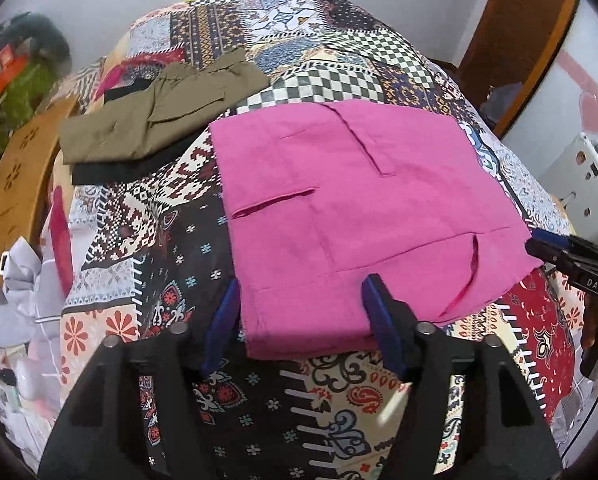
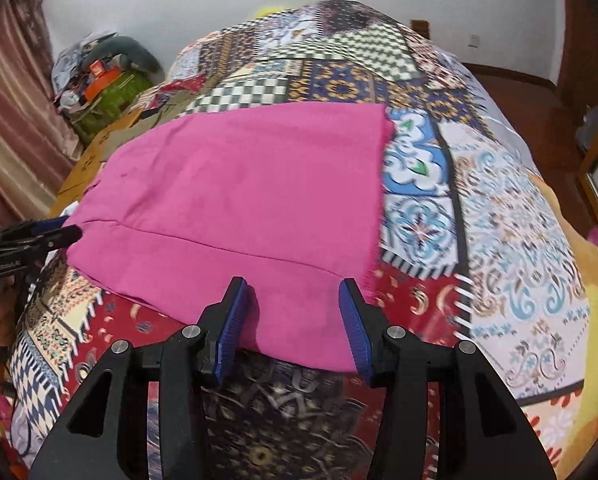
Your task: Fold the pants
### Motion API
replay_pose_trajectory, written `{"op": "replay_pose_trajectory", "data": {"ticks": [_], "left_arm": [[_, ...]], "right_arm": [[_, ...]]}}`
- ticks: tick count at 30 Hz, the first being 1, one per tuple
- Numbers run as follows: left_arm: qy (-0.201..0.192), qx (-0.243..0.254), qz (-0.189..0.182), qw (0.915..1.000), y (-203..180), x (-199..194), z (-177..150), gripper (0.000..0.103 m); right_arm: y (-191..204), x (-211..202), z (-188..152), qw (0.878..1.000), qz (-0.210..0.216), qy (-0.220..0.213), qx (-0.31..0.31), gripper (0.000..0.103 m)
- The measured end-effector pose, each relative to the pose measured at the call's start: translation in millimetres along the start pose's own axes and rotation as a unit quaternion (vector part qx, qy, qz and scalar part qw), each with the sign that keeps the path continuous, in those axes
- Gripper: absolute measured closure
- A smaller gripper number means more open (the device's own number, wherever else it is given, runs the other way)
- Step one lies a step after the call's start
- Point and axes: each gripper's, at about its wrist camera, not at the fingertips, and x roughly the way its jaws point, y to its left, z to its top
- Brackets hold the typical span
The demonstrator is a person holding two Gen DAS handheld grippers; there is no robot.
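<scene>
Though rumpled, patchwork bedspread (image 2: 499, 208) (white-walled rm)

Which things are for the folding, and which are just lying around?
For the job:
pink pants
left gripper, jaws open
right gripper, jaws open

Just lying about:
folded olive garment
patchwork bedspread
cardboard box

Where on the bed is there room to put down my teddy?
Bare bedspread lies right of the pink pants, out to the bed's edge, and behind them toward the wall. The near strip holds both open grippers, left and right. Left of the pink pants it is crowded: folded olive pants on black cloth.
</scene>
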Motion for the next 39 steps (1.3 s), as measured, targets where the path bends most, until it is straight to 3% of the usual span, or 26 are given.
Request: {"op": "replay_pose_trajectory", "data": {"ticks": [6, 13, 23, 28, 39], "left_arm": [[0.000, 0.003, 0.000, 1.0000, 0, -2, 2, 0.033], [-0.001, 0.007, 0.003, 1.0000, 2, -12, 9, 0.034], [-0.058, 0.007, 0.037, 0.9976, 19, -34, 62, 0.034], [-0.052, 0.005, 0.059, 0.9969, 34, -10, 91, 0.033], [0.009, -0.041, 0.028, 0.9987, 59, 58, 118, 0.033]], "right_arm": [[-18, -4, -9, 1.000, -0.012, 0.003, 0.024, 0.054], [-13, -9, 0, 0.999, -0.032, 0.014, 0.008, 0.053], [-15, -24, 49, 0.999, -0.026, -0.046, 0.001, 0.051], [-20, -12, 75, 0.998, -0.031, -0.060, 0.008, 0.051], [-48, 43, 114, 0.998, -0.042, -0.035, 0.015, 0.050]]}}
